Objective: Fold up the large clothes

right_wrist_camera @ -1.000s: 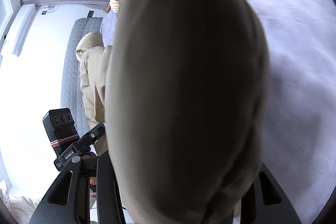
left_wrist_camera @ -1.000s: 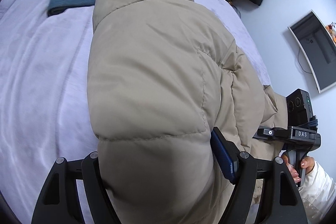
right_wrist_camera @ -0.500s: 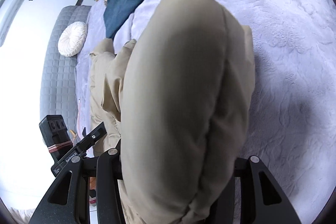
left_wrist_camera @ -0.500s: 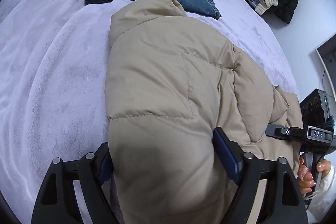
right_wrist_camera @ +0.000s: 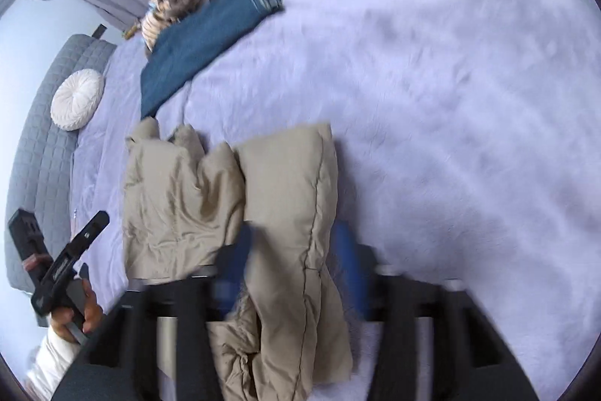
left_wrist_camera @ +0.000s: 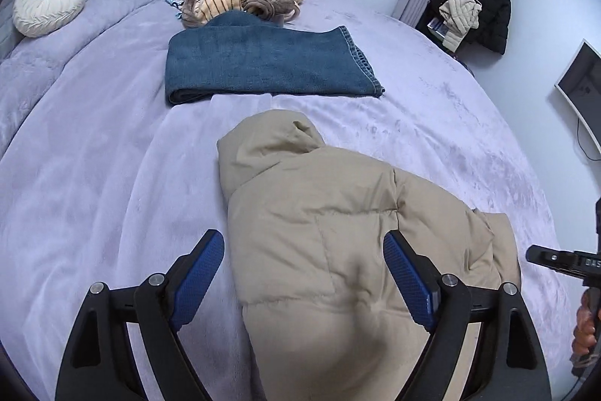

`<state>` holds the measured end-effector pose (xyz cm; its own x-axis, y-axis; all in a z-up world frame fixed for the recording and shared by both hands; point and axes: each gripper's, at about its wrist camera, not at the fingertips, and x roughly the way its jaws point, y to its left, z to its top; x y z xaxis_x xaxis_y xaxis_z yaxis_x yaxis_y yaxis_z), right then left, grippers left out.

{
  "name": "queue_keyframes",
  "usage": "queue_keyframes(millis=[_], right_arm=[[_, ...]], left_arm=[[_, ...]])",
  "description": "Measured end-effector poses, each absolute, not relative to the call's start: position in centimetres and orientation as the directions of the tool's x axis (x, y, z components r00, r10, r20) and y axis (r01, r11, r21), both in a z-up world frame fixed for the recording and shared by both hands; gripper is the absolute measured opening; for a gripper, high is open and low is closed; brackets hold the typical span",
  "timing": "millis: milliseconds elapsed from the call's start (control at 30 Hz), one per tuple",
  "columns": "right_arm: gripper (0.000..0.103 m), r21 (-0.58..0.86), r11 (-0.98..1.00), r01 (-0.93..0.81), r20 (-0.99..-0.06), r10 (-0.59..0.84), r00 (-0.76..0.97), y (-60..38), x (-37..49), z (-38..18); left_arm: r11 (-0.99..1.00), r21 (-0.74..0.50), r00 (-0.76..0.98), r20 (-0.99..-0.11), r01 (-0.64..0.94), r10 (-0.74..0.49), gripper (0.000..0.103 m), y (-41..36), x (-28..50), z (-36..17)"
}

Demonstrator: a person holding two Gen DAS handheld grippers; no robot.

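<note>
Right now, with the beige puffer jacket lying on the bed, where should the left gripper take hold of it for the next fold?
Probably the rounded near end of the beige puffer jacket, coming from the near side. That bulge already lies between the left gripper pads, which stand open astride it. The hood end points away toward the folded jeans.

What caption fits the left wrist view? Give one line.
Open left claw straddles a beige puffer jacket on the bed, folded jeans beyond.

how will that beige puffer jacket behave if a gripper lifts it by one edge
The beige puffer jacket would probably sag and unfold: it already slumps in soft folds on the bed. Its quilted, puffy panels suggest it is light for its bulk. The smooth shell may slip between the blue pads, so a deep bite seems wise.
</note>
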<state>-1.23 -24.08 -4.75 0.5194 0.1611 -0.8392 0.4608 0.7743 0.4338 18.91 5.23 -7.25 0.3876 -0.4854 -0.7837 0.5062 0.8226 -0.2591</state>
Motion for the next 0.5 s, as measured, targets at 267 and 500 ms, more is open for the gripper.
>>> queue_keyframes(millis=[267,500], right_arm=[[0.020,0.359,0.849,0.388,-0.865,0.147,0.479,-18.8,5.4,-7.8],[0.015,0.397,0.779,0.485,-0.881,0.177,0.438,-22.3,5.8,-14.6]], left_arm=[[0.852,-0.159,0.375,-0.847,0.499,-0.377,0.088,-0.7,18.8,-11.8],[0.857,-0.141,0.367,-0.861,0.495,-0.353,0.093,-2.6,19.0,-13.7]])
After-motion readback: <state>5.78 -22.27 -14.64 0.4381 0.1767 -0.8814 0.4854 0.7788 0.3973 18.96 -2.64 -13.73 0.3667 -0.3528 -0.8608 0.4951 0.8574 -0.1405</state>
